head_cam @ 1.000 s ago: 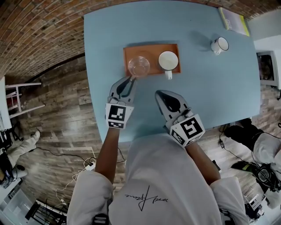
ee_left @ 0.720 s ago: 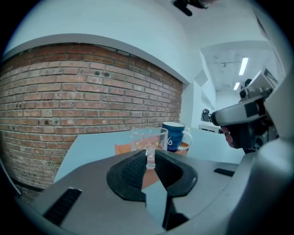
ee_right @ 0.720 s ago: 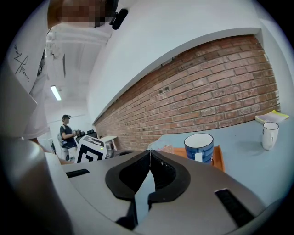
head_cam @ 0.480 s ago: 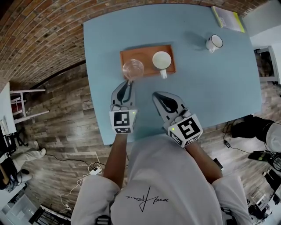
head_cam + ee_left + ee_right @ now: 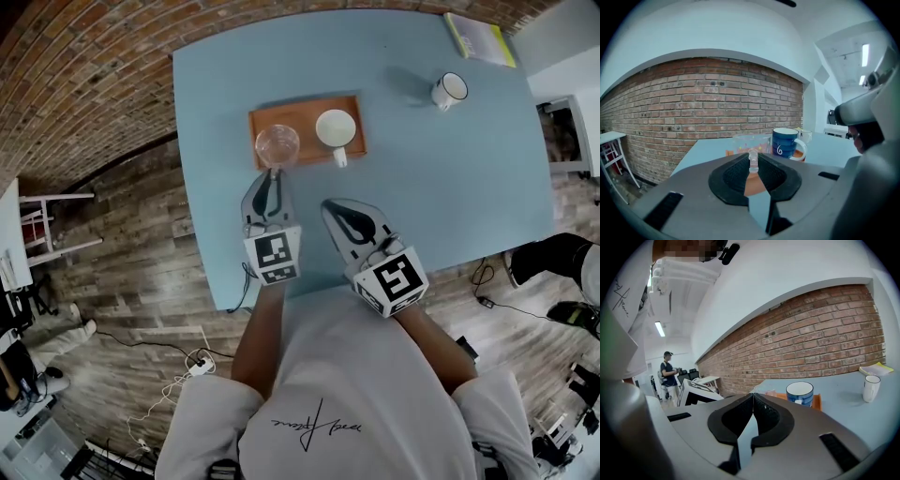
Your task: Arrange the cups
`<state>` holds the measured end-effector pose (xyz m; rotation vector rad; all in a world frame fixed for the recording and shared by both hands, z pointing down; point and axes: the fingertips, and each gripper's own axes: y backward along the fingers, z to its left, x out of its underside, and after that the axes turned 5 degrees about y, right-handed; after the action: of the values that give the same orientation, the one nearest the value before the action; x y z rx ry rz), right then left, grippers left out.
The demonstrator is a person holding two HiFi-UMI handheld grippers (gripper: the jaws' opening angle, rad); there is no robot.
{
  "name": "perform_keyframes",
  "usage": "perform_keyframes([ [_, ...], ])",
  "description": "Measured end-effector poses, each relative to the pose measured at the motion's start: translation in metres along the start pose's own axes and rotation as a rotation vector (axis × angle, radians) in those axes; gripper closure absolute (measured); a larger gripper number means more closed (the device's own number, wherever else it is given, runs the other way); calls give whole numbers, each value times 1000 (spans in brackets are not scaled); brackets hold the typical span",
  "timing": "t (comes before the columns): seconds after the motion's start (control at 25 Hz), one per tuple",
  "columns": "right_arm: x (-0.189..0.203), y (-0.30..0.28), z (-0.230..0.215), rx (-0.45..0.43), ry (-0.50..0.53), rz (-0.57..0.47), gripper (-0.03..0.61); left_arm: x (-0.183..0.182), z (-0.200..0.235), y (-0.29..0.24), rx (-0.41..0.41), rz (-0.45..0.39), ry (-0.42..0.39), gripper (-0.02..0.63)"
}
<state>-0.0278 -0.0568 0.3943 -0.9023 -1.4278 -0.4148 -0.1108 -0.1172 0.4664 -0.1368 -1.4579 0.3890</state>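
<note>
A clear glass cup and a blue mug with a white inside stand on an orange tray. My left gripper reaches the tray's near edge and is shut on the glass cup's handle, which shows between its pads in the left gripper view, with the glass cup and blue mug beyond. My right gripper hovers over the blue table to the right, shut and empty. In the right gripper view its jaws meet, with the blue mug ahead.
A white mug stands alone at the table's far right, with a yellow-green book behind it near the corner. The table ends at a brick wall on the left. A person stands far off in the right gripper view.
My left gripper has swung round the glass cup's handle, its marker cube moving right so it points straighter up the table. The cup stays on the tray. The right gripper has kept still.
</note>
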Motion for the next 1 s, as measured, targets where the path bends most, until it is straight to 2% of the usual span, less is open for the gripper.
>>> perform_keyframes([
  [0.6,10,5,-14,-3,16,52,557,2,1,-21,-76,-38,60,560],
  [1.0,18,12,-26,-2,22,92,557,4,-3,-35,-134,-63,39,560],
])
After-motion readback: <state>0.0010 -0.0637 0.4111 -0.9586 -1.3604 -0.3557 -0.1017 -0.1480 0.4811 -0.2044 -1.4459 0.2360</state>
